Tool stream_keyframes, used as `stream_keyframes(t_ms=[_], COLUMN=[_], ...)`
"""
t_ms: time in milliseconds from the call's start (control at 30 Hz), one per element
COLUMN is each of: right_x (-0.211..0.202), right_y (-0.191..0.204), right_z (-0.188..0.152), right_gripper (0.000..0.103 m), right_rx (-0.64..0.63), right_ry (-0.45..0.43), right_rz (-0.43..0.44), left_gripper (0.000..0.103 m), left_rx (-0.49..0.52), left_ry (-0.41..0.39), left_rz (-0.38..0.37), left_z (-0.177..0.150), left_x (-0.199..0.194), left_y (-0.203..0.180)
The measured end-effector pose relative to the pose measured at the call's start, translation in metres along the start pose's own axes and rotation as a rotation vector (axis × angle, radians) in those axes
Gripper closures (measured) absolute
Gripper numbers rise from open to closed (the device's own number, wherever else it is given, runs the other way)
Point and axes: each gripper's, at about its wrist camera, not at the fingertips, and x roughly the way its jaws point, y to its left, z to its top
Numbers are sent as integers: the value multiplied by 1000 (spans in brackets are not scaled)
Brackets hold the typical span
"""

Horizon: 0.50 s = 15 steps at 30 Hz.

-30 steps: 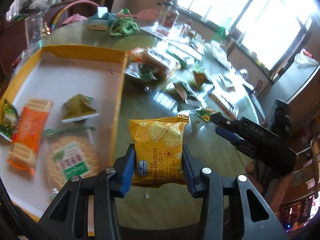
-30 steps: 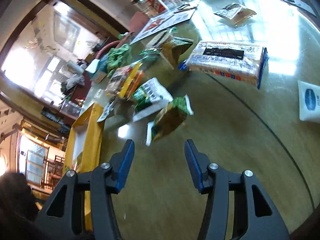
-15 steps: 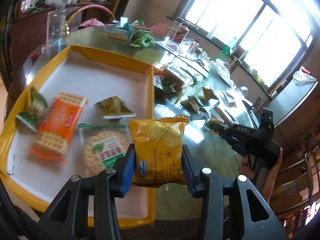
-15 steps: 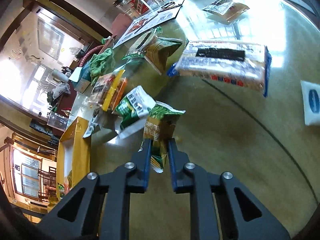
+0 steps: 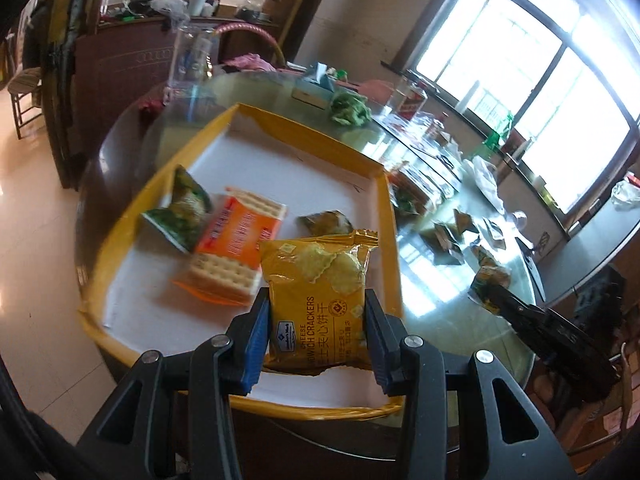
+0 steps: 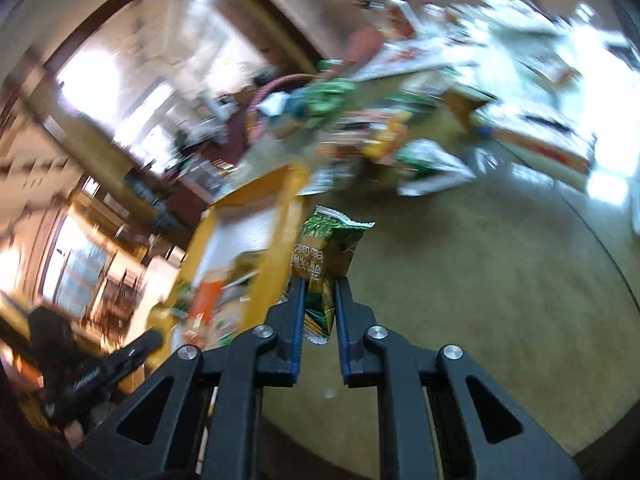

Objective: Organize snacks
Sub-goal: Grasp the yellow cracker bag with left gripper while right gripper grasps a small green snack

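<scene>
snacks, largest first: round table (image 5: 432, 280) strewn with packets; yellow tray (image 5: 390, 240) at its near edge, already holding an orange cracker pack (image 5: 236, 252) and two small green packets. i hold a yellow cracker packet (image 5: 316, 300) clamped in the left gripper (image 5: 316, 344) above the tray. my right gripper (image 6: 319, 312) pinches a green snack packet (image 6: 324, 256) just beside the tray wall. step in hand: carrying both over. next, i judge, lower and release each onto bare tray floor.

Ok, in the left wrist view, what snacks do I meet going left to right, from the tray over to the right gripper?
Green snack bag → orange cracker pack → yellow cheese sandwich crackers in the left gripper → green packet pinched by the right gripper.
</scene>
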Motion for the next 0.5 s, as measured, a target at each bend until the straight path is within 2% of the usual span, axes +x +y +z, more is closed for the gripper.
stream_keyframes(t_ms=[200,400,500], right_x=[26,50,59], right_y=[57,78,88], right_z=[-19,-33,-38], right_gripper=[87,87,87], right_rx=[-170,-244,-297], right_ry=[88,148,173], right_rz=[72,66,34], left_gripper=[60,60,60], left_rx=[14,58,69], left_ry=[47,117,130], left_rz=[31,48,63], left_z=[-9,-16,-16], left_x=[6,18,21], left_y=[8,14,16])
